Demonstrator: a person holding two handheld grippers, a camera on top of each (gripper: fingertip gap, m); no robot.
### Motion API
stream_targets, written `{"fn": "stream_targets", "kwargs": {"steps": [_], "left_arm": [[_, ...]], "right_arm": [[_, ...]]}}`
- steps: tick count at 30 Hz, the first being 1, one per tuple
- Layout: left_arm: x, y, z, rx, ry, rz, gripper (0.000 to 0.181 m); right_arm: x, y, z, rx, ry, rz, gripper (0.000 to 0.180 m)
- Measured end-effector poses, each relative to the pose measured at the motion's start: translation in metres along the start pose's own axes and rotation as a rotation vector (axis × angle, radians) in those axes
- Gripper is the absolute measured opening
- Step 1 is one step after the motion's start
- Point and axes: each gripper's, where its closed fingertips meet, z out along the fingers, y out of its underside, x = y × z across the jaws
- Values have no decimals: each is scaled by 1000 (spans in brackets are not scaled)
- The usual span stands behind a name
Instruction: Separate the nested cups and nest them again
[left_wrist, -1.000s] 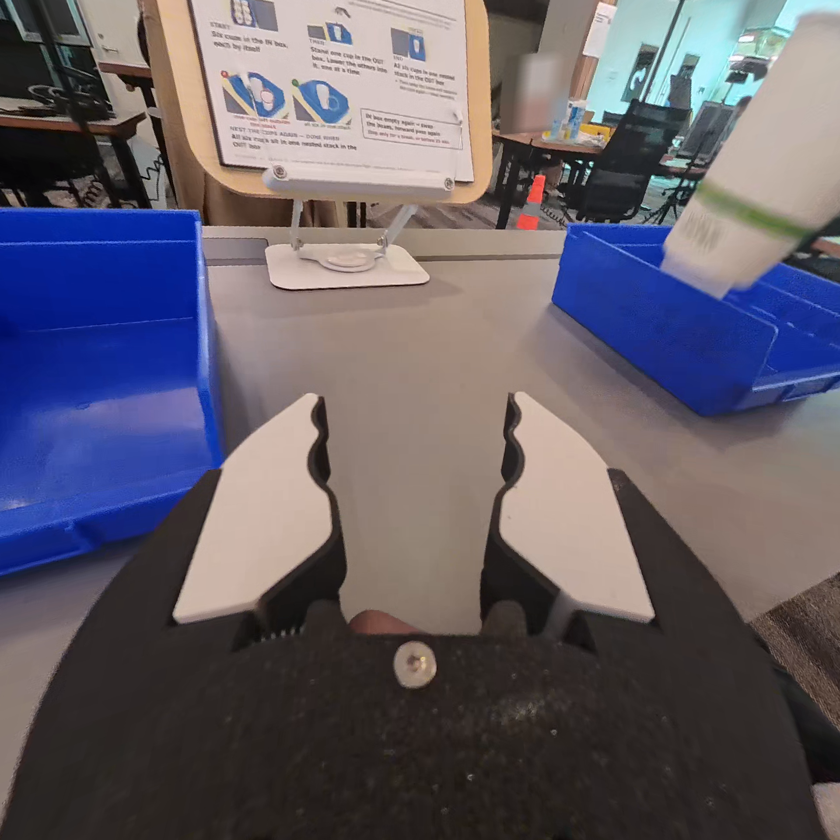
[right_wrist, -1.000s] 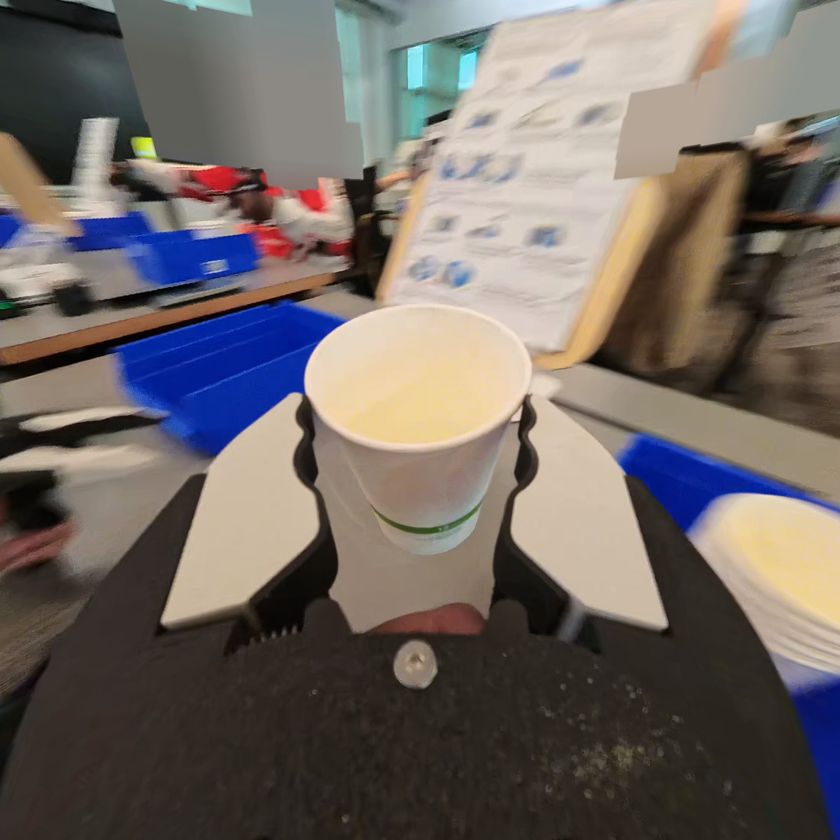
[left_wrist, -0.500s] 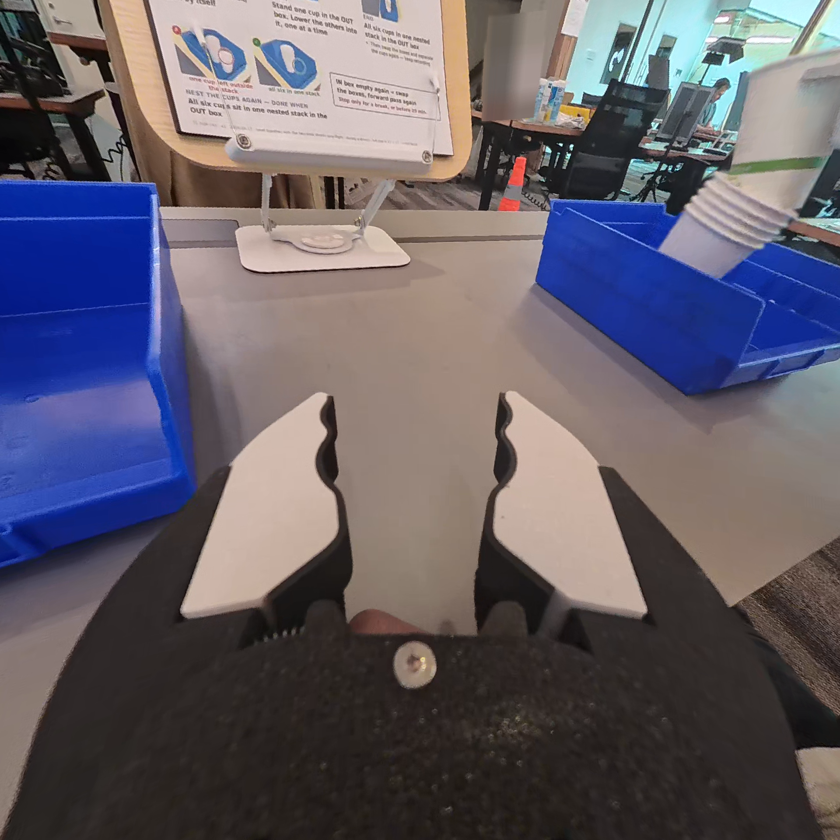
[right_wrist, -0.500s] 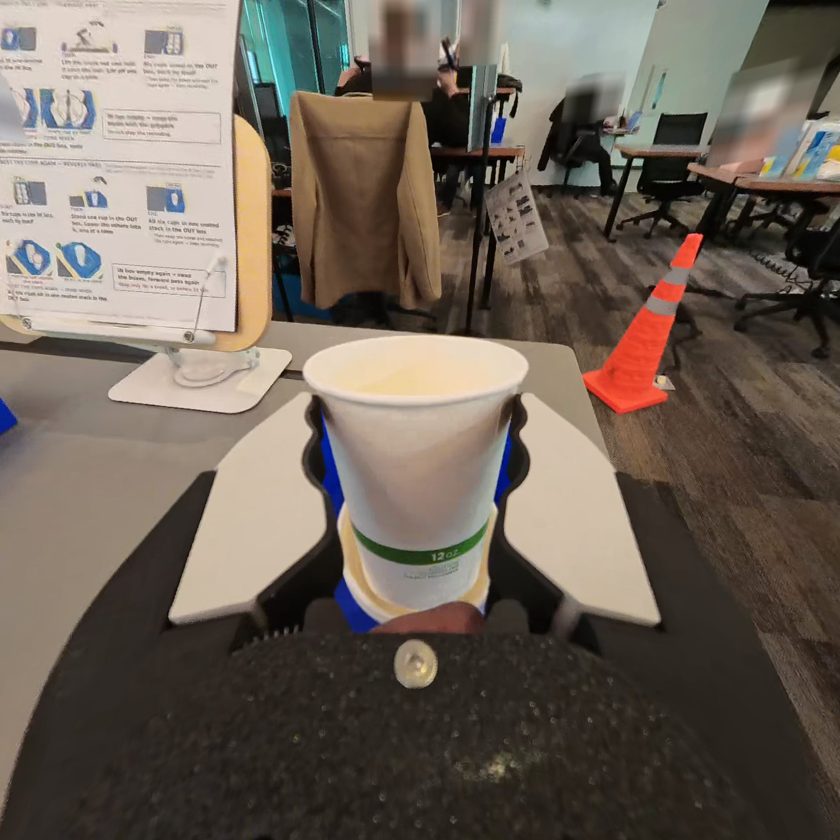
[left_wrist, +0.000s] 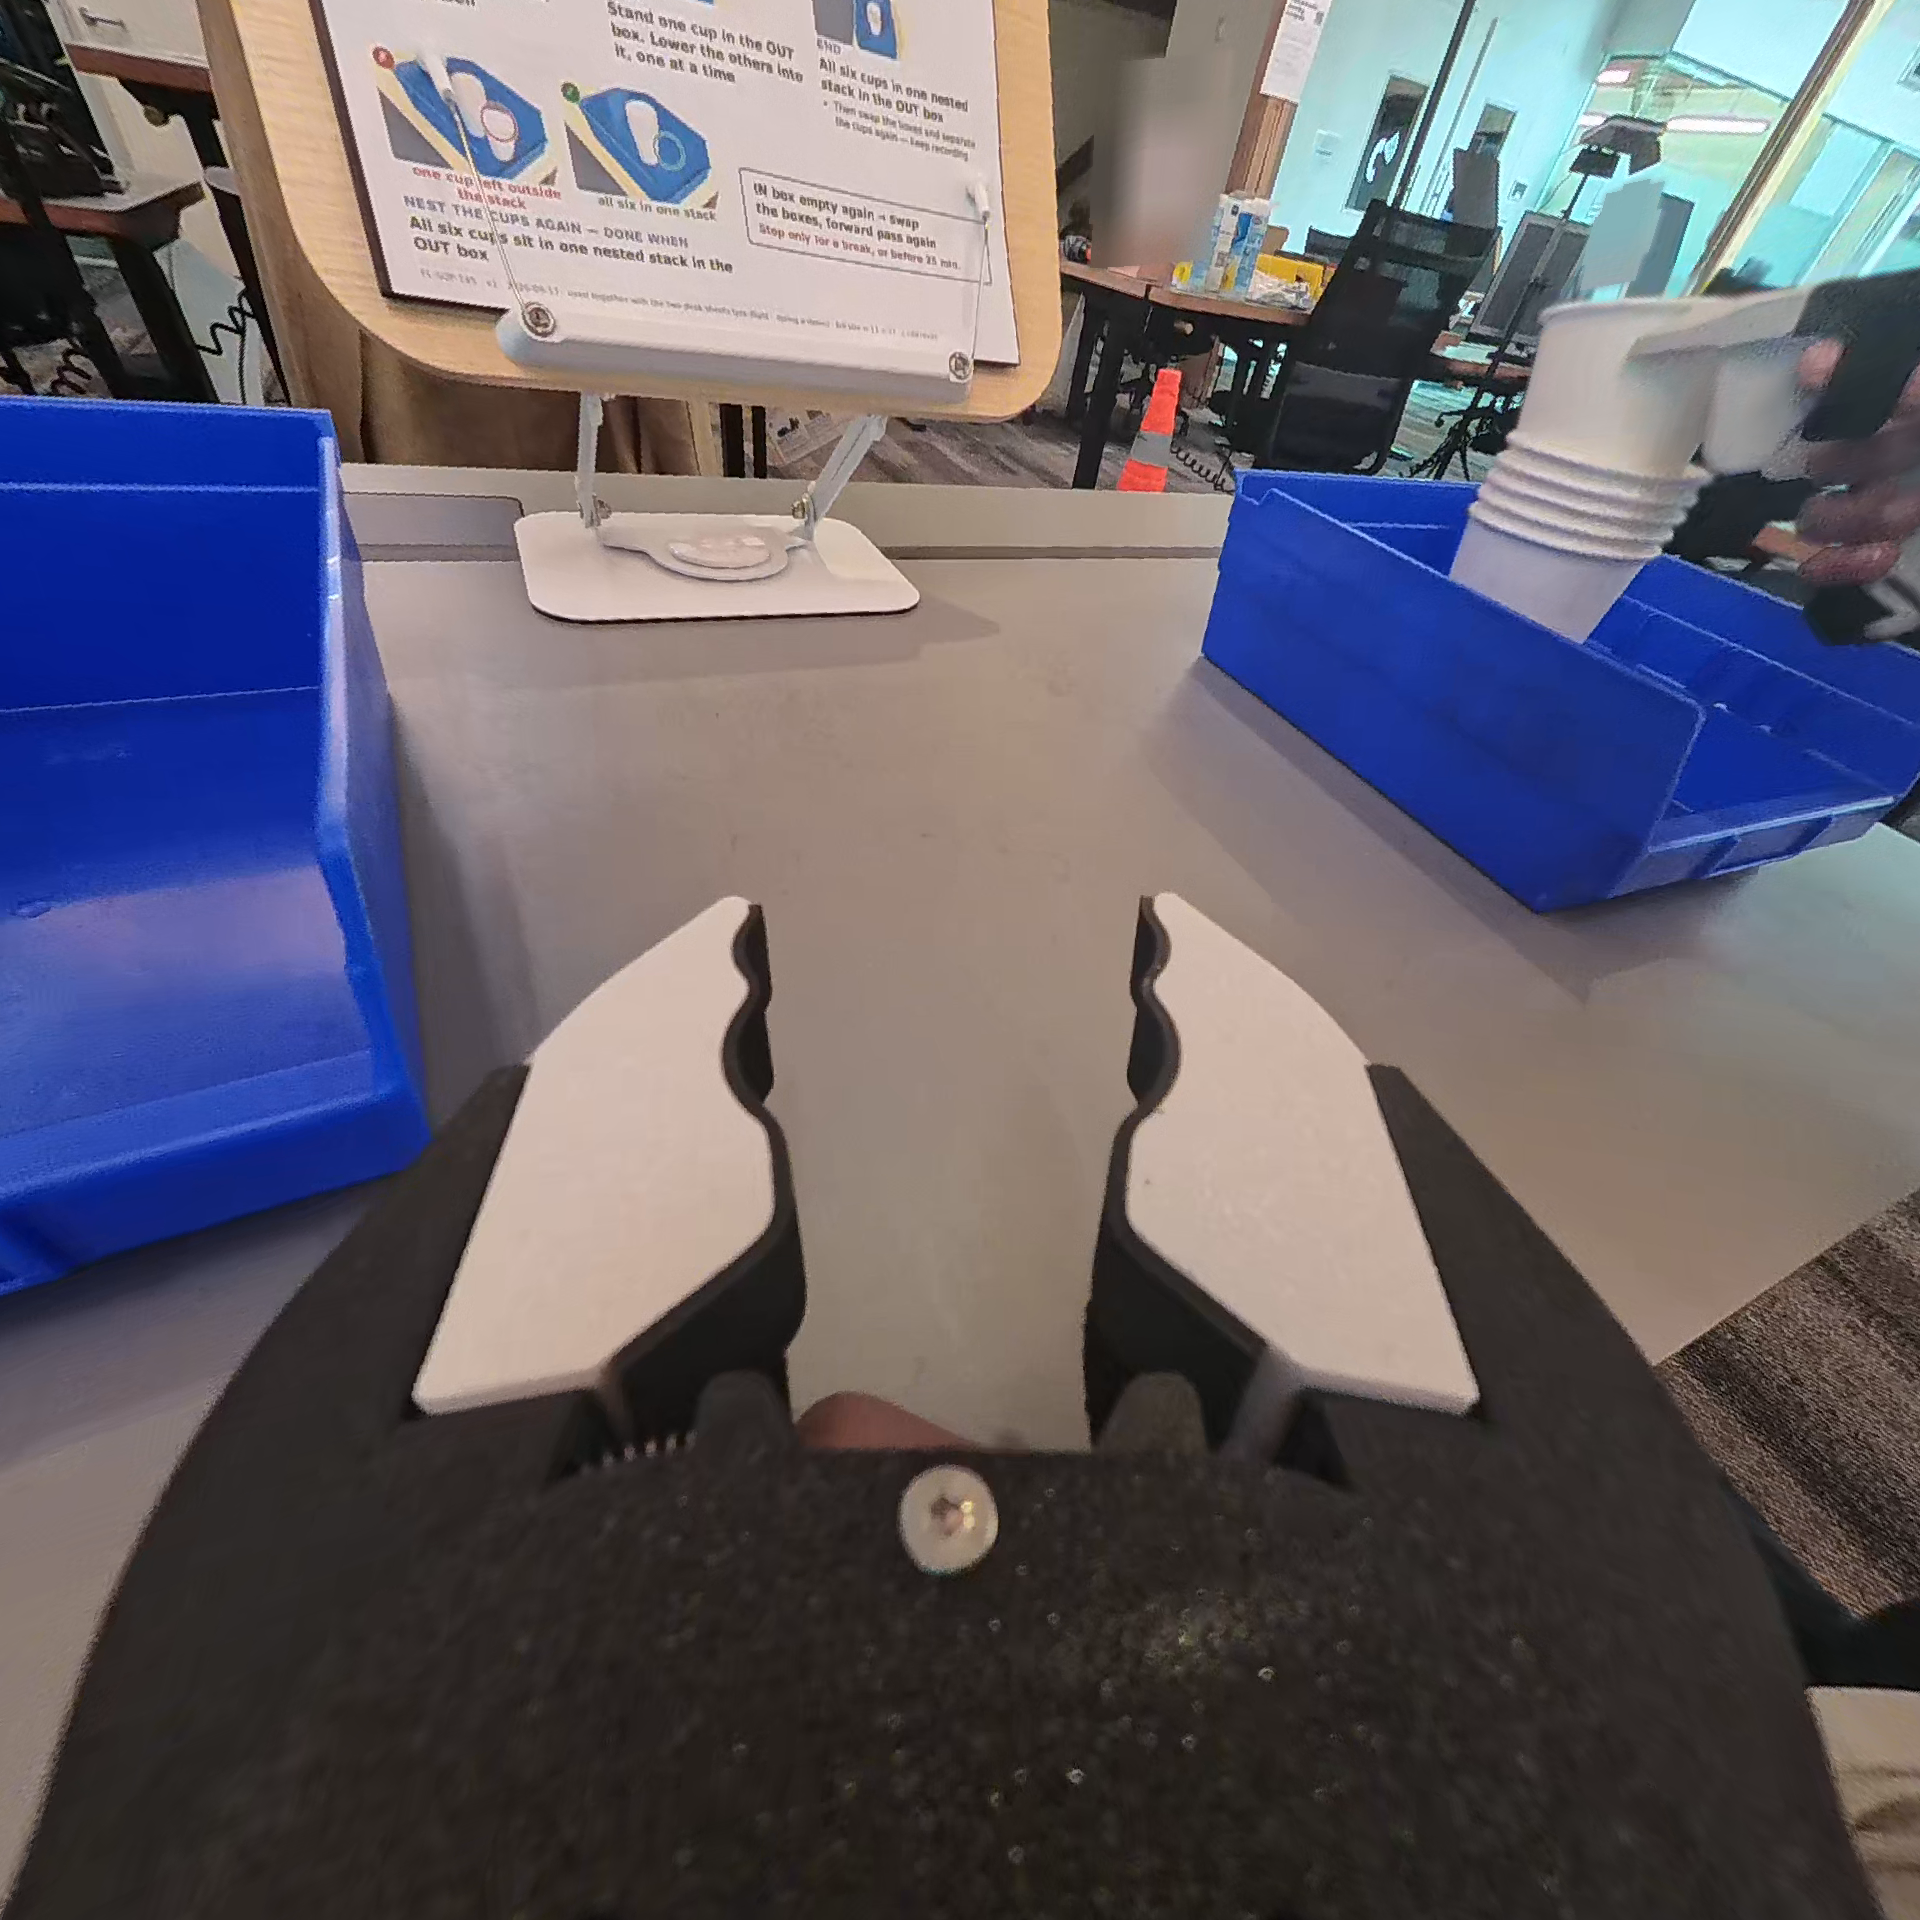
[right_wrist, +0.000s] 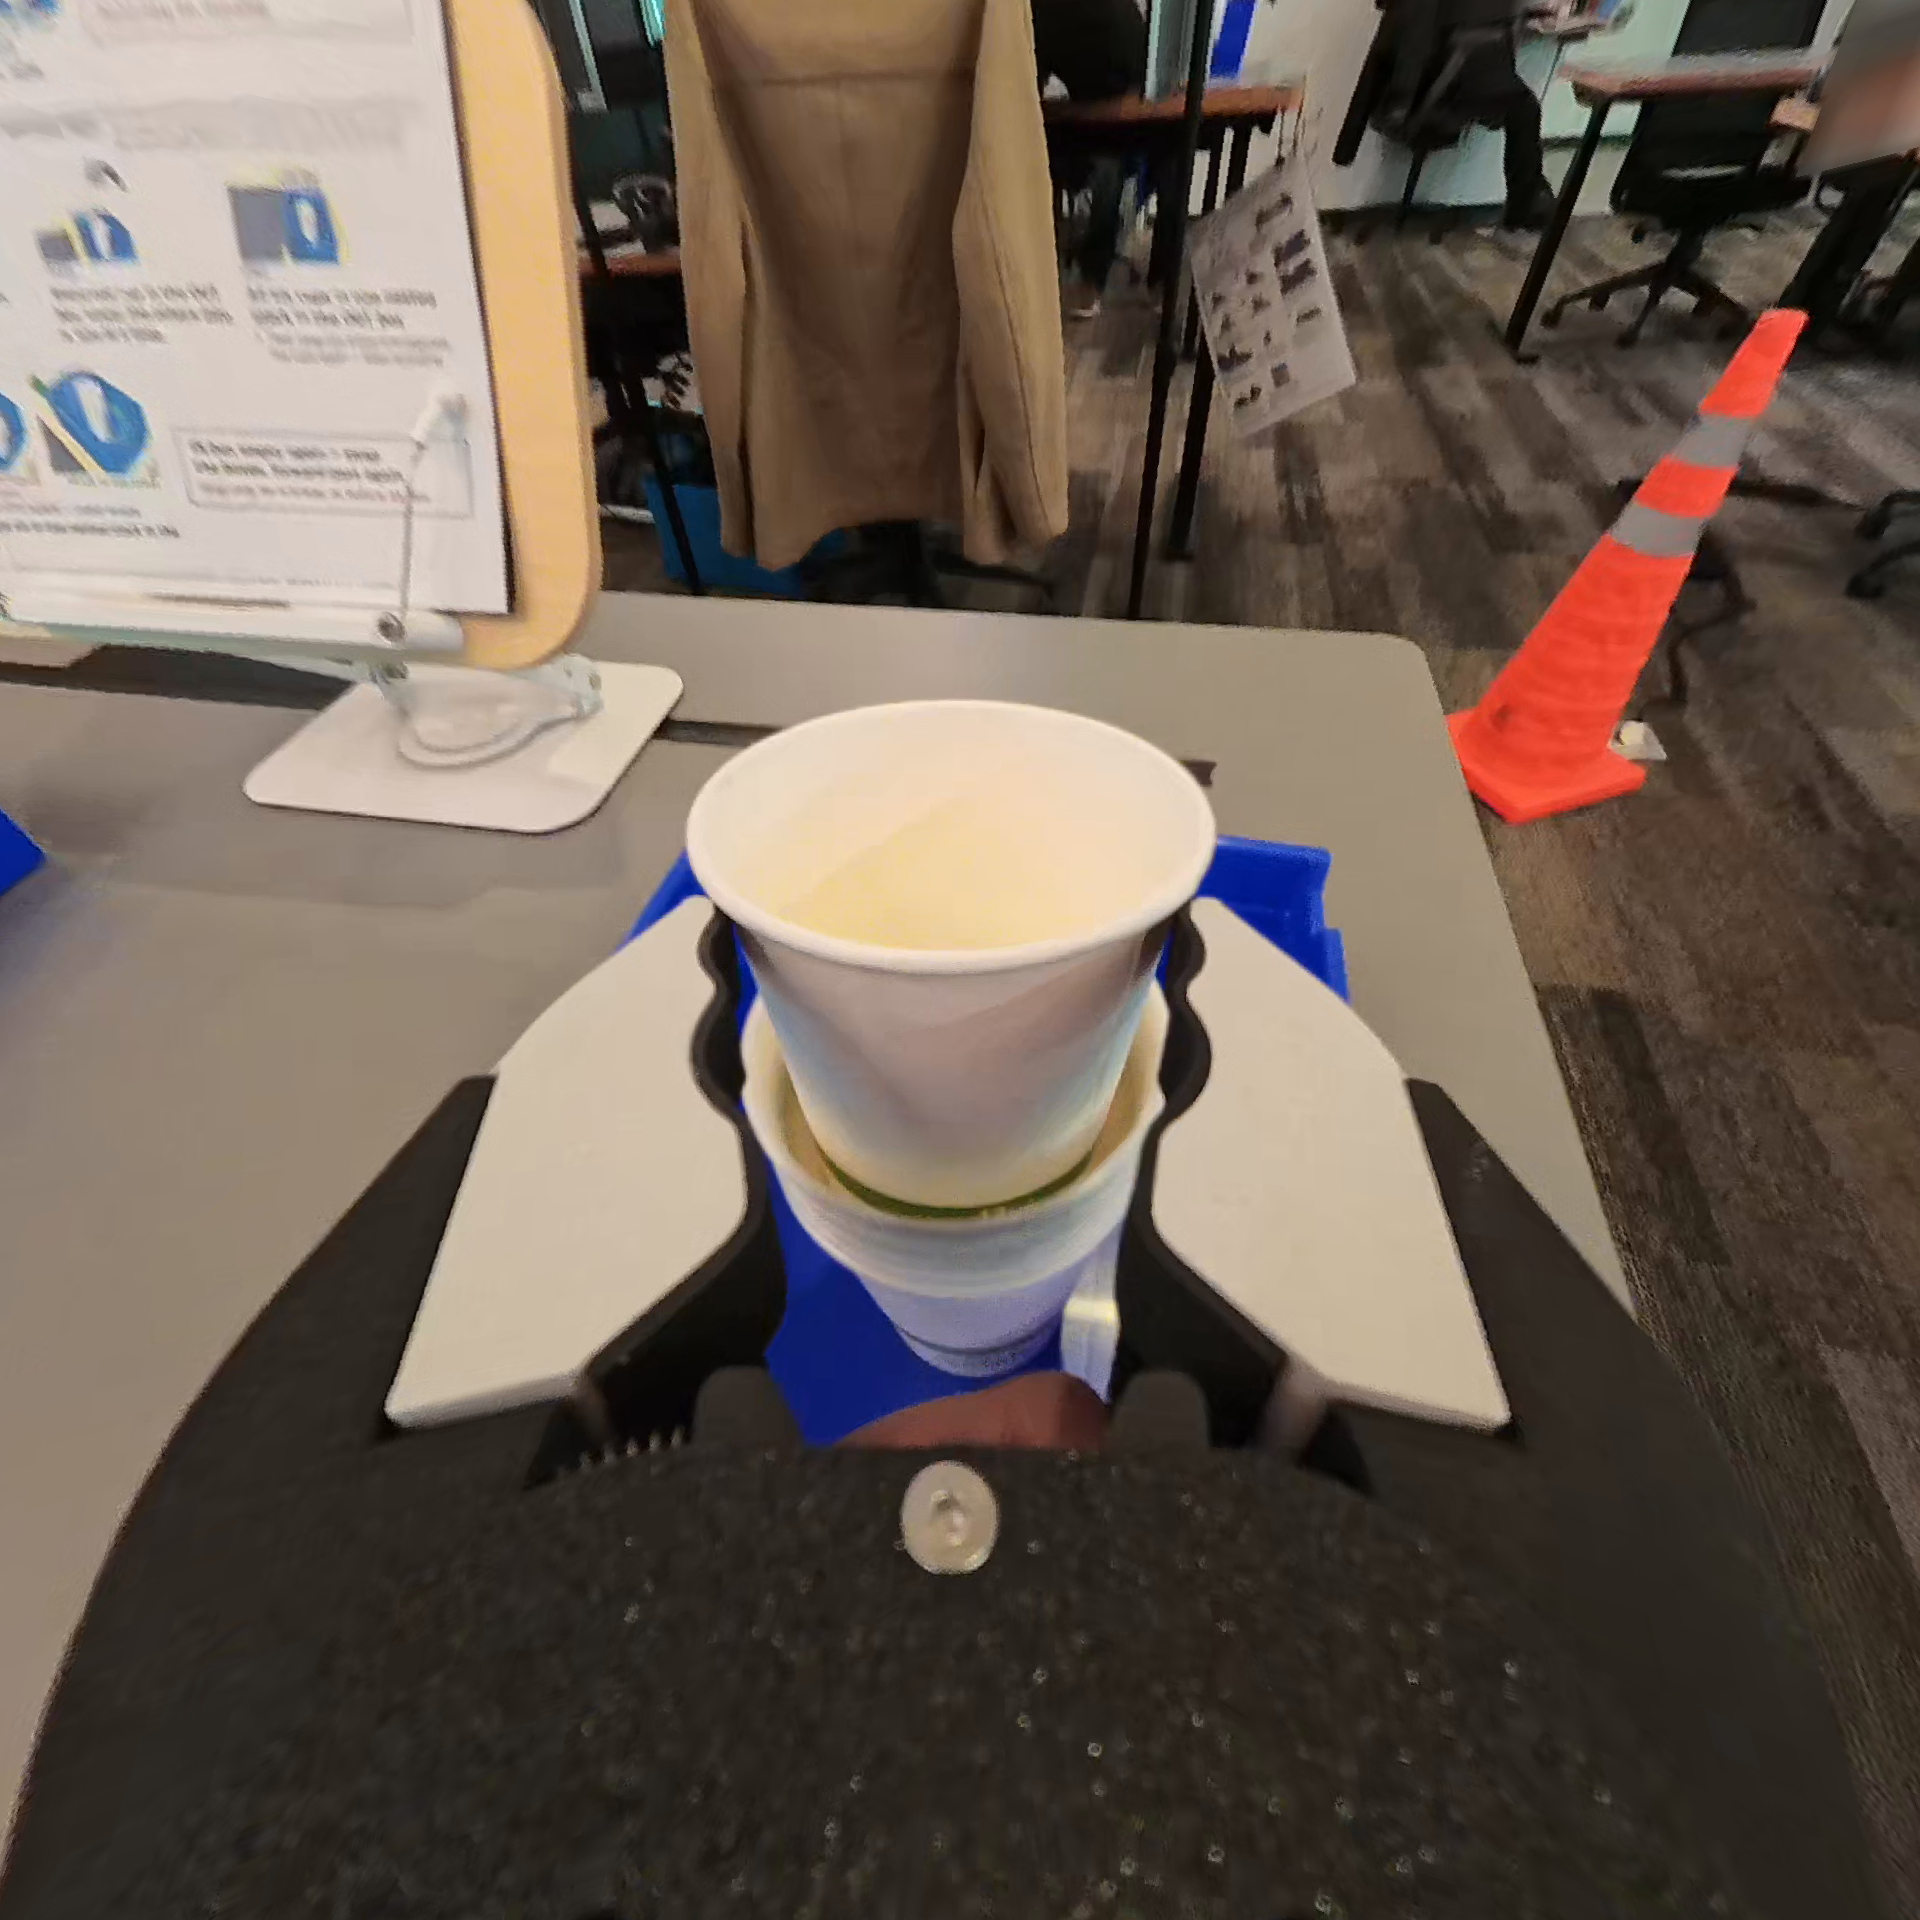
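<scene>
On the grey table (left_wrist: 987, 748), our right blue bin (left_wrist: 1475, 727) holds the cup stack (right_wrist: 966, 1262). Our right hand-held gripper (right_wrist: 951, 997) pinches the last cup (right_wrist: 951, 935), partly nested; we judge seating and letting go come next. Our left hand-held gripper (left_wrist: 951, 987) hangs spread, empty.

The blue bin (right_wrist: 1273, 894) is mostly hidden under the cup (right_wrist: 951, 935) between the jaws; the stack (right_wrist: 966, 1262) hides the cup's bottom. Off to the right past the jaws, the other gripper (left_wrist: 1766, 343) is blurry and cut off.

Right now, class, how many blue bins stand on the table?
2: one blue bin at the table's left, empty; another at its right, holding the cup stack.
</scene>
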Motion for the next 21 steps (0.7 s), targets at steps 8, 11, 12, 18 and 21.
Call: {"fn": "stream_targets", "kwargs": {"steps": [8, 11, 12, 18, 21], "left_arm": [[6, 9, 4, -37, 21, 17, 67], [7, 11, 5, -44, 33, 8, 68], [5, 12, 5, -44, 32, 3, 69], [-18, 9, 0, -46, -46, -52, 72], [-35, 5, -4, -37, -117, -44, 73]], "right_arm": [[0, 38, -7, -190, 7, -66, 84], [-3, 39, -19, -225, -5, -130, 90], [-3, 37, -24, -223, 3, -157, 90], [-57, 31, -70, -75, 5, -199, 84], [-151, 57, -85, 43, -223, -34, 80]]}}
